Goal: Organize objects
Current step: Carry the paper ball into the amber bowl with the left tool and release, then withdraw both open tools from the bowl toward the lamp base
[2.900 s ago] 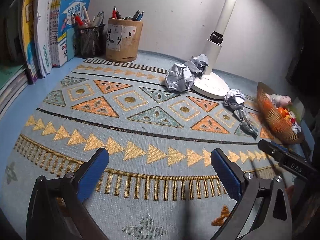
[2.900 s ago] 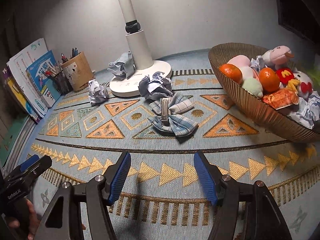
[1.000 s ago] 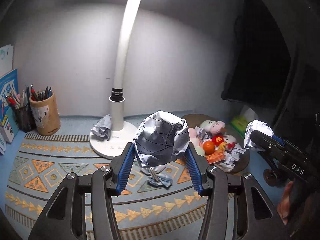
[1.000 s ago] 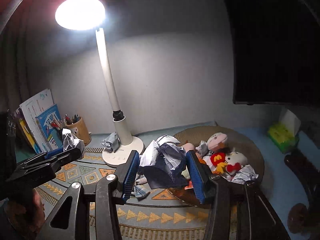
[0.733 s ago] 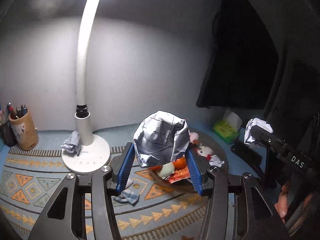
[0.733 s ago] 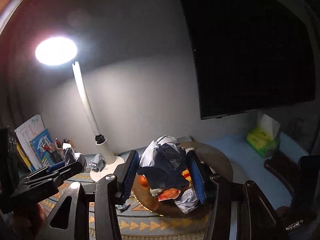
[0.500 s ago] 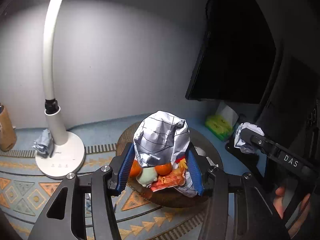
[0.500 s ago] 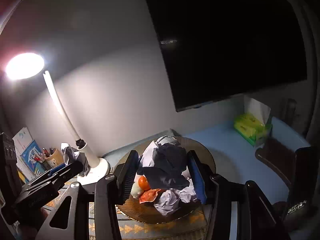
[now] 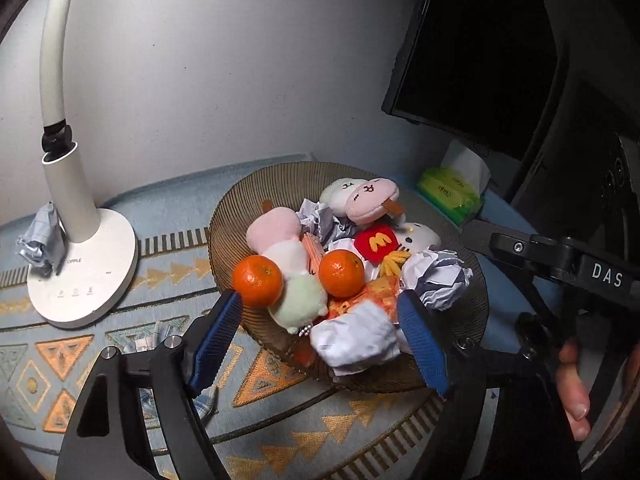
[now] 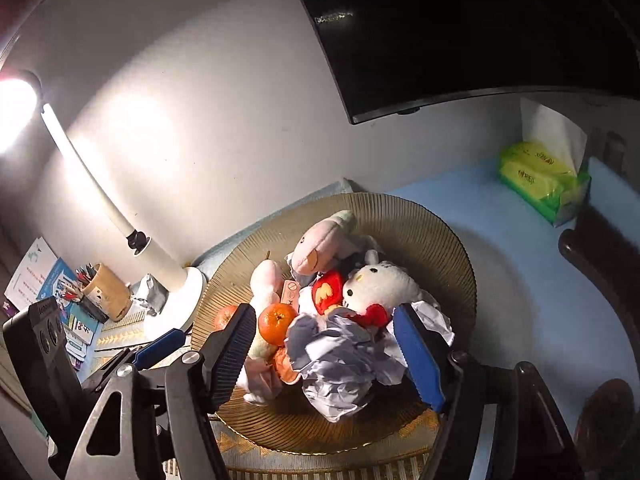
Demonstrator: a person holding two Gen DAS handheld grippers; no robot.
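Both paper balls have dropped from the grippers into the bowl [image 9: 224, 216]; left gripper [image 9: 320, 340] and right gripper [image 10: 324, 354] have just been opening, jaws released. Lift straight up, clear of the toys, before swinging away

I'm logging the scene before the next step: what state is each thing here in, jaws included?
Left gripper: jaws open, just widened, over the bowl, gripping nothing.
Right gripper: jaws open, just widened, gripping nothing.
Crumpled paper ball: released, lying in the bowl.
Second paper ball: released, lying in the bowl.
Bowl: upright, piled with plush toys, tangerines, paper.
Desk lamp: switched on.
Tissue pack: opened, a tissue sticking up.
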